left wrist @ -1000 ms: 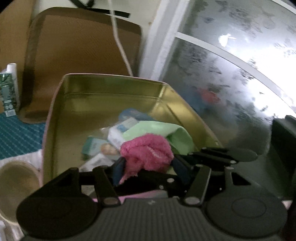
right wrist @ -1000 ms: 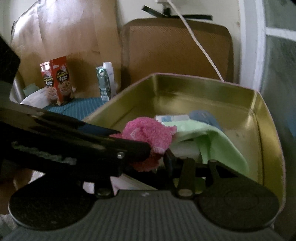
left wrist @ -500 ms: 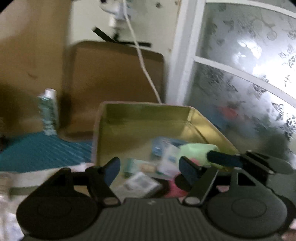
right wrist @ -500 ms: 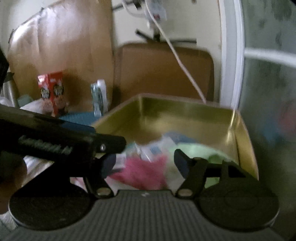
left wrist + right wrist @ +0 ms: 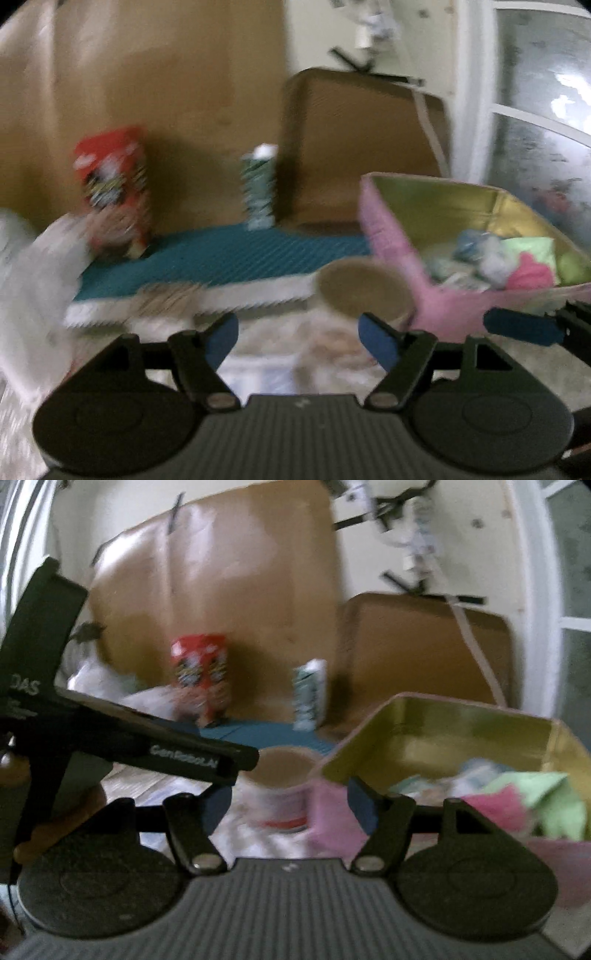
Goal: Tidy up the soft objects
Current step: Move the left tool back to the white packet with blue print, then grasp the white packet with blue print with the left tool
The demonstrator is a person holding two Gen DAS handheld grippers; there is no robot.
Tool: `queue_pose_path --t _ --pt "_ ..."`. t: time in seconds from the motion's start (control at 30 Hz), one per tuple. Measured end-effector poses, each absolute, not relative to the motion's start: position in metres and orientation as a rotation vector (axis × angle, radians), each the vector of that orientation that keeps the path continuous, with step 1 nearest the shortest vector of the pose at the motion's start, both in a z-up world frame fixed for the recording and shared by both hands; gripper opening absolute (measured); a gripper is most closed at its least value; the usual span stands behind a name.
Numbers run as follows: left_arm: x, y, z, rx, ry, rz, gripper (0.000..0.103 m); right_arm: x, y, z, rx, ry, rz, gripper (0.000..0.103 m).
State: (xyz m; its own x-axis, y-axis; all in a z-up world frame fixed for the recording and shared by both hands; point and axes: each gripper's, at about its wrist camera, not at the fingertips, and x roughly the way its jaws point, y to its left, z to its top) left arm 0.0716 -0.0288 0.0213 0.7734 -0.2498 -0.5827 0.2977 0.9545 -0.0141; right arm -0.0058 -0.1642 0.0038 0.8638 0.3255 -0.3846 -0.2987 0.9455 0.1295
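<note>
**Pulling away from the tin, both tools empty**

With the pink cloth (image 5: 530, 273) lying in the tin (image 5: 391, 236) beside the green cloth (image 5: 532, 249), swinging left tool (image 5: 295, 341) and right tool (image 5: 290, 805) toward the cup (image 5: 364, 288). Both jaws gaping, gripping nothing, having just been opening. Risking a knocked cup, given blurred, fast travel close by. Unlike a second ago, no longer pinching the pink cloth.
</note>
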Motion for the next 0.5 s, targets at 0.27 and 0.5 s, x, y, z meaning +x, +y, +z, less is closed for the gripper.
queue_pose_path --t 0.27,0.5 --pt "0.078 0.049 0.001 -0.033 0.681 -0.227 0.073 0.006 -0.109 -0.015 0.004 0.532 0.395 0.071" --pt "0.076 0.063 -0.004 -0.049 0.687 -0.243 0.073 0.010 -0.074 -0.018 -0.049 0.605 0.502 0.071"
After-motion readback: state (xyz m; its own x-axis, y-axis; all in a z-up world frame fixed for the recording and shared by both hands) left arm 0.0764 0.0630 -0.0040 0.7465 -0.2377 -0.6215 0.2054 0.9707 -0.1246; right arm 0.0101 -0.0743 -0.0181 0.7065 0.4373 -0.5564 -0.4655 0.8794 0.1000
